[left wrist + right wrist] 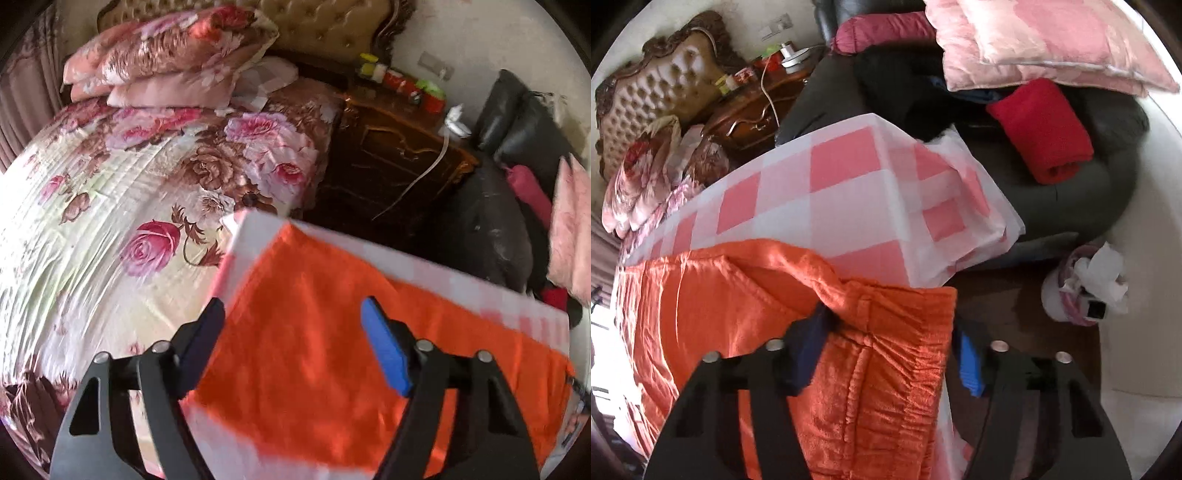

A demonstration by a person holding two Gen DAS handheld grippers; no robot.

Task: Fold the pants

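Pants (746, 295) lie lengthwise leftward from right gripper (890, 350), jaws wide astride waistband; left gripper (295, 343) equally wide above.

Nothing readable here tbh. The little bottles and boxes on the nightstand (402, 88) are too blurry and small to make out any labels, and no text, brand or number shows up in either view.

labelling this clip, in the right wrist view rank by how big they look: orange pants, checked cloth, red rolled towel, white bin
1. orange pants, though nearest the camera, which inflates them
2. checked cloth, partly covered by the pants
3. red rolled towel
4. white bin, close to the towel, so this order is unsure
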